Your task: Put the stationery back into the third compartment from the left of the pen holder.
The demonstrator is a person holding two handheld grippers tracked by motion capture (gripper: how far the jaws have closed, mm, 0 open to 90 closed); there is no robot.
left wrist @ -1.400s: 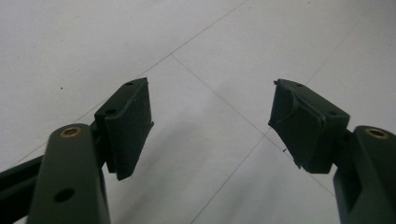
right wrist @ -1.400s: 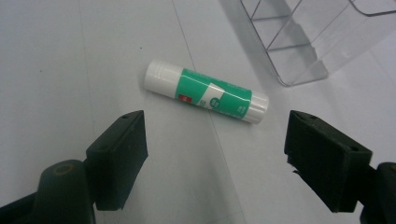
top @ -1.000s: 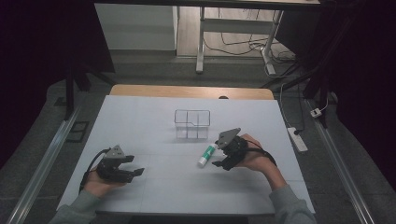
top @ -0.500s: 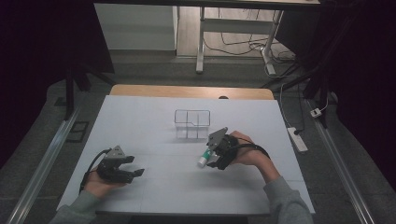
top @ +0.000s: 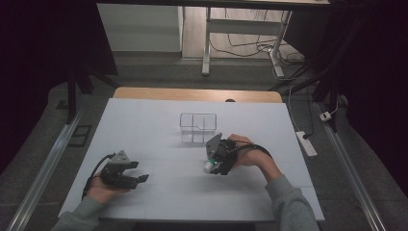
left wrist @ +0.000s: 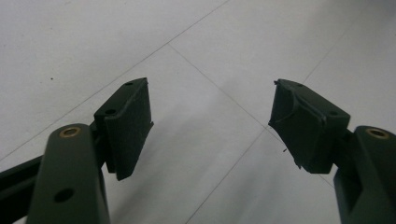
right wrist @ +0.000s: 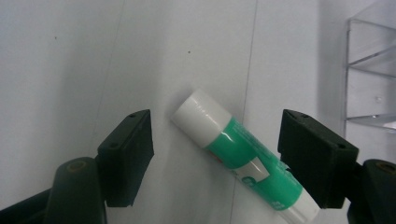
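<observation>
A person's left hand rests the black two-jaw left gripper point(top: 126, 172) on the near left part of the pale grey table top point(top: 154, 120), as the high view shows; the left gripper view looks down its jaws, which stand wide apart and released with bare table surface and thin seam lines between them. Toward the middle of the table, the high view shows a clear plastic organiser box with inner dividers point(top: 197, 128) standing upright, just beyond the right hand. The black two-jaw right gripper point(top: 214, 161) sits right of centre, tipped down over a green glue stick with a white cap point(top: 209, 165), of which the high view gives a small white-and-green end poking out under the gripper body. The right gripper view tells more: the glue stick lies flat on the table, slanting between the two jaws with its white cap toward the upper left and its green body running past the right-hand pad. The jaws have just been closing around it, yet a gap shows beside the left-hand pad, so the stick lies ungrasped. A corner of the clear box appears at that view's right edge
</observation>
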